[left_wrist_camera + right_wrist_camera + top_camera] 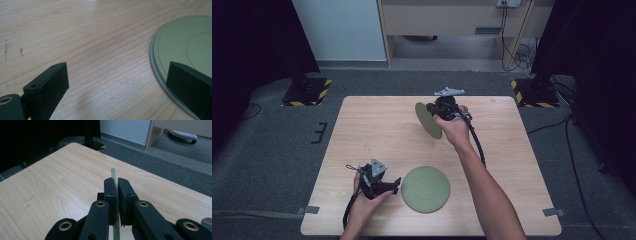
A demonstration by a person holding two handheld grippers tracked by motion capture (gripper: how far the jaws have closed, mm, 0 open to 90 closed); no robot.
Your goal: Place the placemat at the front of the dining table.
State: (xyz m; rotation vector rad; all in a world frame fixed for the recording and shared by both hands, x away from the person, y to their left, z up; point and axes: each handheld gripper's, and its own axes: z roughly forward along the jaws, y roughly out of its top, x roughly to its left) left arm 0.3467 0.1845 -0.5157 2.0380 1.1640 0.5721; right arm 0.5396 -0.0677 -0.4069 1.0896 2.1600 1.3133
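Two flat green round plates are here. One green plate (pixel 425 189) lies flat on the wooden table (pixel 377 130) near its front edge, and its rim (pixel 160 75) reaches in from the right of the left gripper view. My left gripper (pixel 397 183) stands open just left of it, one jaw over the rim and nothing between the jaws (pixel 117 85). The other green plate (pixel 427 120) is held up on edge above the far middle of the table. My right gripper (pixel 432 111) is shut on its rim, and its thin edge (pixel 114 175) sticks out between the jaws.
Dark grey carpet surrounds the table. A wooden desk (pixel 462 20) with trailing cables (pixel 512 50) stands at the back, and black stand bases with yellow-black tape (pixel 307 91) sit on the floor at both far corners. Bare wood lies left of centre.
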